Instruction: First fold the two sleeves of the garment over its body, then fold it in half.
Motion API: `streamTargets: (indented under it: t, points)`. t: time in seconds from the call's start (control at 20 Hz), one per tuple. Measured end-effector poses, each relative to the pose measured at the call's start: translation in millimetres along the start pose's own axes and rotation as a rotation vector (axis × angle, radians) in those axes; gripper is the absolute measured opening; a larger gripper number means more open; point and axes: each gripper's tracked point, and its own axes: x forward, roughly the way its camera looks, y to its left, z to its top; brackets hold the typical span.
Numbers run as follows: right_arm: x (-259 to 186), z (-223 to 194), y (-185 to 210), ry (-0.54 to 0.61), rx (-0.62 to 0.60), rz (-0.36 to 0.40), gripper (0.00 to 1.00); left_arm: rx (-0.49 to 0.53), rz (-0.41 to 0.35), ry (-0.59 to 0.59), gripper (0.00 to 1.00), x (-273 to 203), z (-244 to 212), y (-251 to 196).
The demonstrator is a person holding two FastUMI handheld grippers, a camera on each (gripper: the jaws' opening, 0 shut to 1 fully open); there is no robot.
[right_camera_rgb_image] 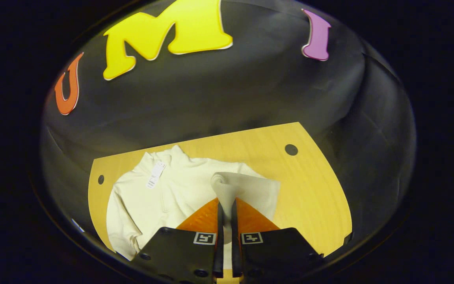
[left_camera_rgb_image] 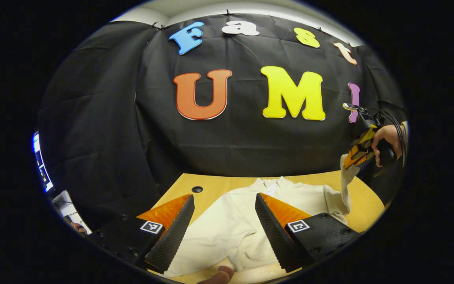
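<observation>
We held the right tongs (right_camera_rgb_image: pixel 225 205) clamped on a sleeve (right_camera_rgb_image: pixel 227 189), lifted off the cream garment (right_camera_rgb_image: pixel 160 189) lying on the table (right_camera_rgb_image: pixel 309 189); our left tongs (left_camera_rgb_image: pixel 224 201) stood wide apart above it

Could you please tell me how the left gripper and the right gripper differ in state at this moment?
The left gripper is open, its fingers spread with nothing between them, while the right gripper is shut on the sleeve. The left gripper hovers low over the cream garment on the wooden table; the right gripper has the sleeve lifted so that it hangs above the table. Both point toward the same garment.
</observation>
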Motion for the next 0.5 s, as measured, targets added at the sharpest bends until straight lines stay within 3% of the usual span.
streamTargets:
  t: [0.25, 0.5]
  points:
    - [16, -1, 100, -0.007, -0.092, 0.106, 0.09, -0.008, 0.063, 0.033, 0.98, 2, -15, 41]
    - [36, -21, 190, 0.018, -0.182, 0.205, 0.09, -0.043, 0.061, 0.061, 0.99, 3, -33, 59]
